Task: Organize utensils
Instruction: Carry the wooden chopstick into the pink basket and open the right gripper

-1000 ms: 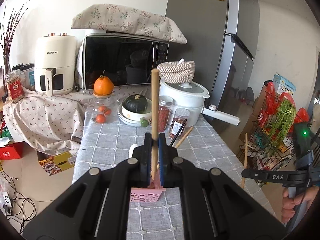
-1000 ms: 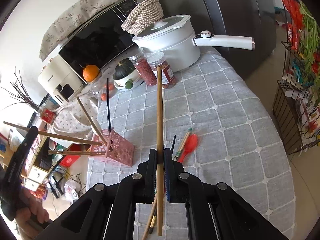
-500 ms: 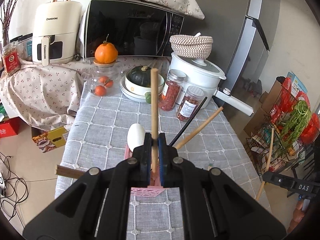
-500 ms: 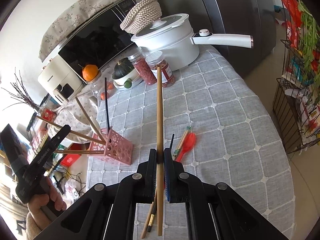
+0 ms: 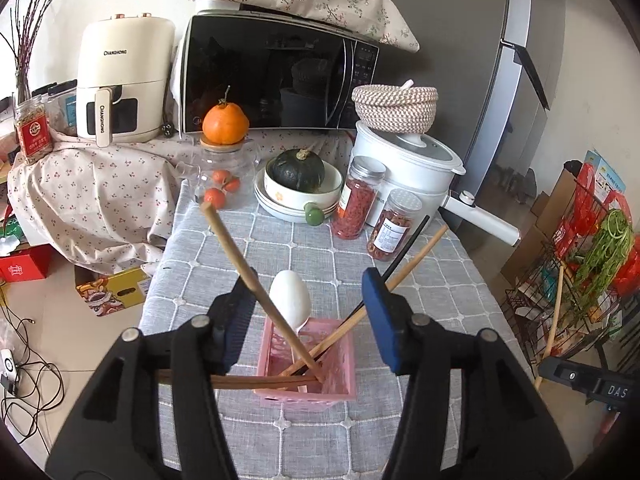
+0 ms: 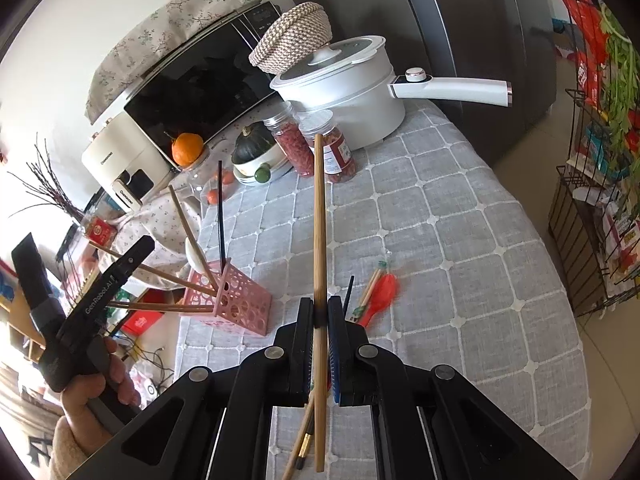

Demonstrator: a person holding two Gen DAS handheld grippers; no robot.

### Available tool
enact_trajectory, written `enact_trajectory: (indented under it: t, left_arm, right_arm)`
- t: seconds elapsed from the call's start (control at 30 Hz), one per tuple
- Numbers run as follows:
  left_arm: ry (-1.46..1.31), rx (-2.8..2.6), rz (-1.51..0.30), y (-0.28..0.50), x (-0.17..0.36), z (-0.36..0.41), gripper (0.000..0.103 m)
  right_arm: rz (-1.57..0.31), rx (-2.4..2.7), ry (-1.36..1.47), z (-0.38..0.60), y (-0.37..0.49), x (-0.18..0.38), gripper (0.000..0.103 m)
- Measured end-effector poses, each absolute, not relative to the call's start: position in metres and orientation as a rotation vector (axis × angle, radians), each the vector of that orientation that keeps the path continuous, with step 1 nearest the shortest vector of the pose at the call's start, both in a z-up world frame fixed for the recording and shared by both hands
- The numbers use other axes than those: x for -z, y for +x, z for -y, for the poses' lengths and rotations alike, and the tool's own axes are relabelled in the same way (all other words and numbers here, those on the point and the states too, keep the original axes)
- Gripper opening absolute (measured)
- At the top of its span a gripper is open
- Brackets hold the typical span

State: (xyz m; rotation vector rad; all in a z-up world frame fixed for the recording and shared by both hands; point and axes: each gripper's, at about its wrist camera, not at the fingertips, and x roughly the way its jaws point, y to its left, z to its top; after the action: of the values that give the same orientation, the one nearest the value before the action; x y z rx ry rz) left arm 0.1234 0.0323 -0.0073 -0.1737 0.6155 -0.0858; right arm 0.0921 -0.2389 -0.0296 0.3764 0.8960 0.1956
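Observation:
A pink perforated utensil holder (image 5: 308, 360) (image 6: 236, 304) stands on the grey checked tablecloth. It holds several wooden chopsticks, one black chopstick (image 6: 219, 216) and a white spoon (image 5: 290, 298). My left gripper (image 5: 308, 312) is open just above the holder, with a wooden chopstick (image 5: 240, 264) leaning loose between its jaws. My right gripper (image 6: 320, 316) is shut on a wooden chopstick (image 6: 319, 216), held upright over the table. A red spoon (image 6: 380, 296) and more chopsticks (image 6: 302, 444) lie on the cloth near it.
At the table's back stand a white pot (image 5: 408, 168) with a long handle, two spice jars (image 5: 358, 202), a bowl with a green squash (image 5: 300, 178) and a glass jar (image 5: 218, 176). A microwave (image 5: 276, 76) and air fryer (image 5: 120, 84) are behind. A wire rack (image 6: 592, 216) stands to the right.
My left gripper has opened and let go of its wooden chopstick, which now leans in the pink holder. The right gripper has held still with its chopstick.

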Motion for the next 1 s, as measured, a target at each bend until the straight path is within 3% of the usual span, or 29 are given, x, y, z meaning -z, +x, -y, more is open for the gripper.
enact_trajectory:
  t: [0.27, 0.77, 1.0]
  left_arm:
    - [-0.179, 0.078, -0.570, 0.110, -0.009, -0.048, 0.073]
    - [-0.193, 0.092, -0.569, 0.087, -0.029, -0.076, 0.076]
    - [-0.048, 0.107, -0.666, 0.060, -0.025, -0.079, 0.077]
  right_arm:
    - [-0.853, -0.214, 0.359, 0.231, 0.089, 0.023, 0.007]
    - [-0.819, -0.234, 0.337, 0.207, 0.094, 0.020, 0.007]
    - [-0.666, -0.238, 0.331, 0.192, 0.087, 0.002, 0.007]
